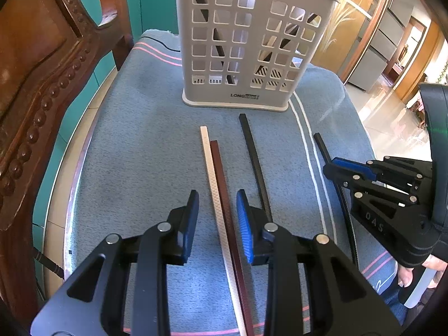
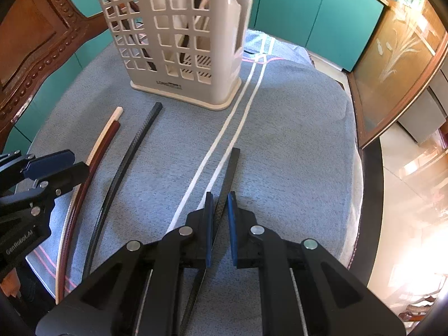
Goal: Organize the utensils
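A pale grey perforated plastic utensil holder stands upright at the far side of the counter, which is covered by a blue-grey cloth with white and pink stripes. Dark sticks show through its square holes.

On the cloth near the holder lie 4 long square-section chopsticks. A white textured chopstick and a dark red chopstick lie side by side, touching along their length. Just to their right lies a black textured chopstick — apart from them. Further right, across the white stripes, lies a second black chopstick.

The left gripper points down at the cloth; its jaws are opening, straddling the white and red pair without the blue pads pressing on either.

The right gripper is clamped on the second black chopstick, whose far end points toward the holder.

A carved brown wooden chair back stands at the far left — teal cabinet doors lie behind.
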A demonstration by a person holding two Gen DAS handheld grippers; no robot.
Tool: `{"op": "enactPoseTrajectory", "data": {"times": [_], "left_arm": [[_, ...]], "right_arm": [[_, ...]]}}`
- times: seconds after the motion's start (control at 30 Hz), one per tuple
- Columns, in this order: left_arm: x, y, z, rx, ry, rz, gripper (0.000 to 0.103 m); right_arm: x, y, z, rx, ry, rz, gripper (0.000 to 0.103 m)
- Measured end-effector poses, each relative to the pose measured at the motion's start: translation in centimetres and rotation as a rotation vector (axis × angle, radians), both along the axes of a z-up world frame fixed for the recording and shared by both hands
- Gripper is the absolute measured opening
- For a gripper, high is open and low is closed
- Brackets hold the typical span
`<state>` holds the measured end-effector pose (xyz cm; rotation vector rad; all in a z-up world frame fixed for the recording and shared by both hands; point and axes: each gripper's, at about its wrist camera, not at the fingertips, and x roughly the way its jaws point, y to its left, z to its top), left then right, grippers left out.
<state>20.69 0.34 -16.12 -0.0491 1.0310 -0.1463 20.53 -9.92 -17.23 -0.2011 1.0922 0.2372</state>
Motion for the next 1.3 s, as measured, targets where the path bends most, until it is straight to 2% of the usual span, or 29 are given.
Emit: {"op": "enactPoseTrajectory", "data": {"times": [0.17, 0.33, 0.43, 0.5, 0.67, 0.83, 0.93, 1.0, 1.07, 1.13, 1.2, 1.3], "left_arm": [[0.3, 1.0, 0.5, -0.021, -0.009, 0.024, 0.033], [1.4, 1.8, 0.7, -0.055, -0.001, 0.046, 0.033], [2.2, 1.6, 0.5, -0.061, 0.006, 0.042, 0.037], [2.8, 1.3, 0.3, -0.053, 0.011, 0.04, 0.038], [4.0, 1.0, -0.8, -0.012, 0.049, 0.065, 0.039], [5.4, 1.9, -0.6, -0.054, 0.051, 0.089, 0.039], [7.7, 2.5, -0.8, -0.069, 0.055, 0.124, 0.038], [9.0, 3.0, -0.9, -0.073, 0.049, 0.145, 0.032], [9.5, 3.5, -0.9, -0.065, 0.053, 0.166, 0.02], [9.7, 3.7, -0.9, -0.041, 0.055, 0.162, 0.015], [9.4, 3.6, -0.8, -0.009, 0.053, 0.143, 0.012], [8.6, 3.5, -0.6, -0.01, 0.055, 0.125, 0.012]], "right_arm": [[-0.3, 0.2, 0.9, 0.075, -0.015, 0.026, 0.009], [0.3, -1.3, 1.2, 0.185, 0.025, -0.036, 0.009], [0.7, -2.0, 1.0, 0.224, 0.053, -0.076, 0.014], [0.8, -2.1, 0.9, 0.216, 0.054, -0.082, 0.019], [0.5, -1.1, 0.8, 0.148, 0.043, -0.056, 0.019], [0.0, -0.7, 0.5, 0.144, 0.053, -0.05, 0.022], [0.2, -0.3, 0.2, 0.139, 0.059, -0.046, 0.023], [0.1, -0.4, 0.2, 0.135, 0.051, -0.043, 0.024], [0.0, -0.2, 0.2, 0.132, 0.047, -0.035, 0.024], [0.1, -0.3, 0.2, 0.13, 0.045, -0.027, 0.024], [0.1, -0.6, 0.3, 0.134, 0.048, -0.034, 0.024], [0.5, -1.1, 0.3, 0.127, 0.048, -0.052, 0.024]]}}
